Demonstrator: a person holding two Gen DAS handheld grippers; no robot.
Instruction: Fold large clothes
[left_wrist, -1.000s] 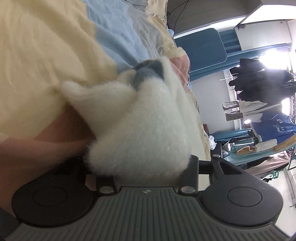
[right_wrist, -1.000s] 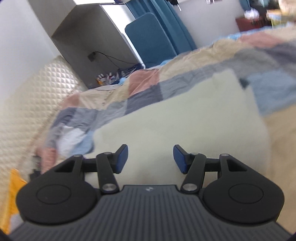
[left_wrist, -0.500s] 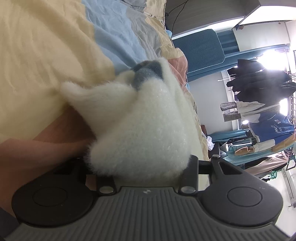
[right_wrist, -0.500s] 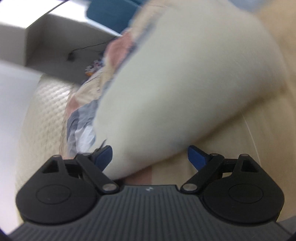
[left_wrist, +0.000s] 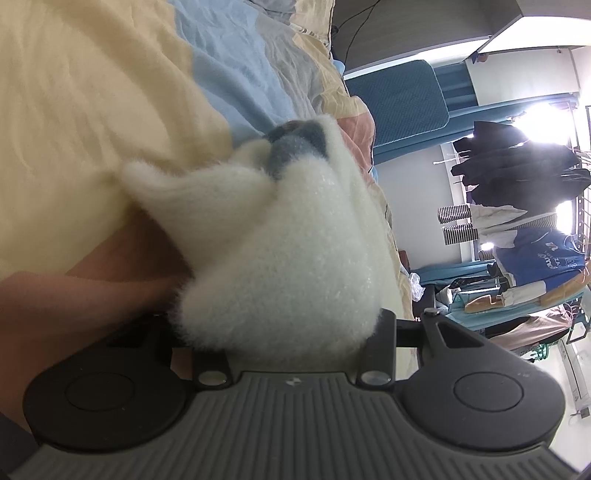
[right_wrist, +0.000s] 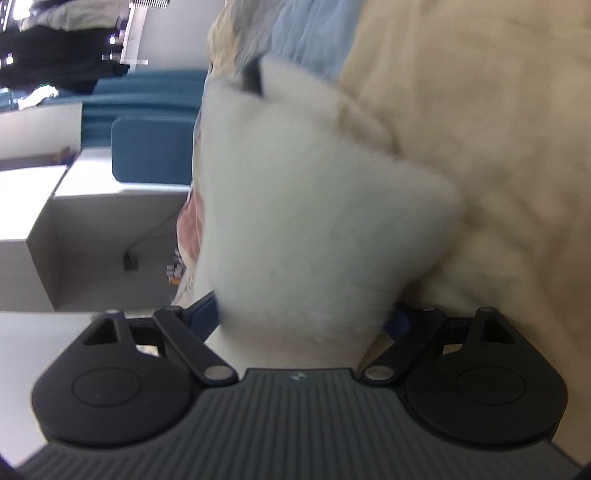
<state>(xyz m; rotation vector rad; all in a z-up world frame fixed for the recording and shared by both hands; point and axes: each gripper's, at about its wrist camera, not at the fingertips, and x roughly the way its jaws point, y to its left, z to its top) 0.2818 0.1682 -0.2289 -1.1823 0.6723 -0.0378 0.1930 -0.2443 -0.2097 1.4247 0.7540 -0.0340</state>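
Note:
A fluffy white fleece garment (left_wrist: 288, 258) with a dark grey patch near its far end lies on a patchwork quilt (left_wrist: 92, 110). My left gripper (left_wrist: 284, 325) is turned on its side, and a thick bunch of the fleece fills the space between its jaws and hides the fingertips. In the right wrist view the same white garment (right_wrist: 303, 221) sits between the wide-apart blue pads (right_wrist: 203, 314) of my right gripper (right_wrist: 303, 317), which is also rolled on its side against the quilt (right_wrist: 498, 129).
A blue padded chair (left_wrist: 399, 92) and a rack of hanging clothes (left_wrist: 517, 206) stand beyond the bed. A white desk (right_wrist: 74, 221) and the blue chair (right_wrist: 147, 147) show in the right wrist view.
My right gripper has rolled onto its side and moved in, so the garment's corner now sits between its open jaws. My left gripper has stayed still with the fleece.

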